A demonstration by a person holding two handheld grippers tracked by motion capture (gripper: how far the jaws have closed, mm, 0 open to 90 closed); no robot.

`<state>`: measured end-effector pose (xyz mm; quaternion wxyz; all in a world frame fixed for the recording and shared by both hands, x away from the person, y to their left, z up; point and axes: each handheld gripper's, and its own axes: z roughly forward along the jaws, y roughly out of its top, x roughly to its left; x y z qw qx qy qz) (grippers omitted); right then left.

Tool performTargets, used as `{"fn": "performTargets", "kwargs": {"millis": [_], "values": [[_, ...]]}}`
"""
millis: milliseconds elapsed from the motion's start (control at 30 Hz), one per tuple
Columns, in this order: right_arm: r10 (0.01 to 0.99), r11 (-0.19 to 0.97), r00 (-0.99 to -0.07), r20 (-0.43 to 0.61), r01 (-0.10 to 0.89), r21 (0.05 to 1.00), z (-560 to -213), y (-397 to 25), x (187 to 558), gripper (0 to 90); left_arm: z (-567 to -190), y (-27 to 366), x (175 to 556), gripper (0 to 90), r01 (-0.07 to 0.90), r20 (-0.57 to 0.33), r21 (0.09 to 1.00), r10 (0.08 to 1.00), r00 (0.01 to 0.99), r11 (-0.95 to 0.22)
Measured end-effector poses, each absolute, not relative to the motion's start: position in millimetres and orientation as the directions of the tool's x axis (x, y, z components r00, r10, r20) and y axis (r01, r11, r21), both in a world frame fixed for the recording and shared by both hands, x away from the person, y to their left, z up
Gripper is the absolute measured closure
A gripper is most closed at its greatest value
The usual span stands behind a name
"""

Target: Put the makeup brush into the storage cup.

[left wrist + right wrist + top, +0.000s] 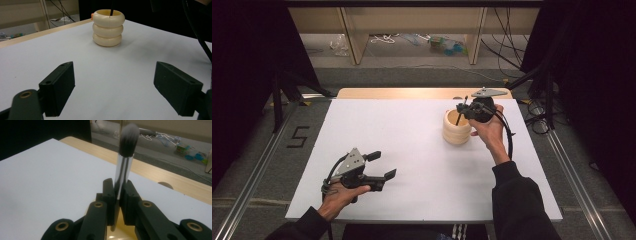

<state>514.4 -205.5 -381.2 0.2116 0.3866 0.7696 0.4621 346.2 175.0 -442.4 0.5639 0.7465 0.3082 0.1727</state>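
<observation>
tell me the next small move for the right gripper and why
Probably lower a little more, then open. The right gripper is shut on the makeup brush, bristles up, its handle tip already dipping inside the cream ringed holder. The left gripper rests open, well away.

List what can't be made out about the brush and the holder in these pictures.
- Brush lower end: in the right gripper view the right gripper and the bottom edge cut it off; whether it touches the holder's floor is unclear.
- Holder inside: the rim hides it in the left gripper view; too small in the high view.
- Orange bit behind the holder's rim: mostly hidden, unidentifiable.
</observation>
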Motion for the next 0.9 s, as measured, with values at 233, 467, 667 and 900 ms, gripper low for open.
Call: {"fn": "performTargets", "kwargs": {"millis": [233,467,667,900], "values": [[0.792,0.285,-0.61,0.031,0.415,0.864,-384.7,-205.7,515.4,83.4,-442.4,174.8,345.8,16.8,0.266,-0.089,0.948,0.656,0.75,-0.175],[0.792,0.313,-0.61,0.019,0.433,0.845,-392.2,-202.8,518.3,83.3,-442.2,174.8,345.8,16.8,0.266,-0.091,0.948,0.656,0.75,-0.173],[0.798,0.32,-0.602,0.02,0.453,0.832,-400.0,-204.1,520.2,83.3,-442.1,174.9,346.3,16.8,0.259,-0.082,0.949,0.653,0.753,-0.18],[0.809,0.298,-0.586,0.045,0.475,0.828,-405.7,-206.8,522.3,71.6,-442.1,174.7,346.3,16.8,0.259,-0.082,0.949,0.651,0.754,-0.181]]}}
